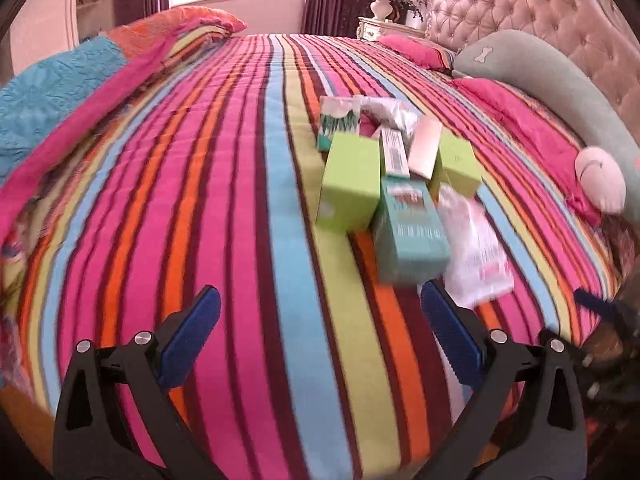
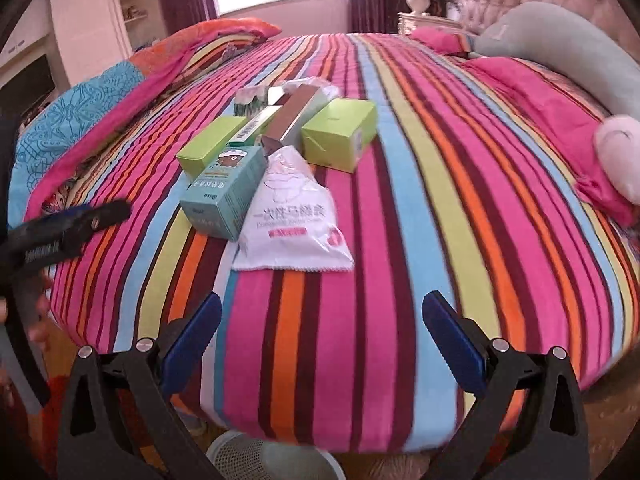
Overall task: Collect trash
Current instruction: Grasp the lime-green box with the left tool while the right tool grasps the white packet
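A pile of trash lies on the striped bedspread (image 1: 224, 200): a teal carton (image 1: 408, 236), a white plastic packet (image 1: 476, 252), two lime-green boxes (image 1: 352, 184) and other small packs behind them. My left gripper (image 1: 320, 332) is open just short of the pile, which sits ahead to the right. In the right wrist view the teal carton (image 2: 224, 196), white packet (image 2: 292, 224), a green box (image 2: 340, 136) and a brown box (image 2: 292, 116) lie ahead and slightly left. My right gripper (image 2: 322, 332) is open over the bed's near edge, holding nothing.
A grey long plush pillow (image 1: 560, 80) and pink pillows lie by the tufted headboard on the right. A folded blue and orange quilt (image 2: 80, 112) lies along the left. A white mesh bin (image 2: 260, 460) stands on the floor below the bed edge. The left gripper (image 2: 80, 220) shows at the left.
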`<state>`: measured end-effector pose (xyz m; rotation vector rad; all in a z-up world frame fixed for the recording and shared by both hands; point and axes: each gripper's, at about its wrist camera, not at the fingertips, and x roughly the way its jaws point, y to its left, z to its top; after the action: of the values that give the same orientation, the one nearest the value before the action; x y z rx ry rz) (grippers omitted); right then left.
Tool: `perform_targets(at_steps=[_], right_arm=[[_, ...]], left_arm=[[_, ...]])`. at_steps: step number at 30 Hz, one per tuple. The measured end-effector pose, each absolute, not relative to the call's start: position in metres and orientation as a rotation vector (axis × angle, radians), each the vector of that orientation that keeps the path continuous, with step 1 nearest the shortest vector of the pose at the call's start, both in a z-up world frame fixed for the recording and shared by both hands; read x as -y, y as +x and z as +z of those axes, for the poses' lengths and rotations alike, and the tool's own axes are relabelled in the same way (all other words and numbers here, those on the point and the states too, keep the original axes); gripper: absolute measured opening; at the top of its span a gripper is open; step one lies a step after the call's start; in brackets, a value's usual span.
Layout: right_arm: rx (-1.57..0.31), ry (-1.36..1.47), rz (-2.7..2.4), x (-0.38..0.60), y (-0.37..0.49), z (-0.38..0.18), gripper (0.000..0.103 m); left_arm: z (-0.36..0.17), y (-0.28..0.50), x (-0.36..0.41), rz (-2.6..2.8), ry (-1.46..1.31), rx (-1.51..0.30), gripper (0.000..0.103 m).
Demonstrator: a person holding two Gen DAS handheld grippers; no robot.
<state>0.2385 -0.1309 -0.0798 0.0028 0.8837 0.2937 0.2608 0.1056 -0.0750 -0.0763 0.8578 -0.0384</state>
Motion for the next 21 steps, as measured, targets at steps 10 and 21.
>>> perform_targets(at_steps=[10, 21], right_arm=[[-0.909, -0.056, 0.307, 0.109, 0.281, -0.103, 0.097], [-0.915, -0.073, 0.303, 0.097, 0.302, -0.112, 0.097]], left_arm=[[-0.096, 0.342, -0.094, -0.085, -0.043, -0.926, 0.097], [-0.106, 0.380, -0.101, -0.092, -0.035, -0.981, 0.097]])
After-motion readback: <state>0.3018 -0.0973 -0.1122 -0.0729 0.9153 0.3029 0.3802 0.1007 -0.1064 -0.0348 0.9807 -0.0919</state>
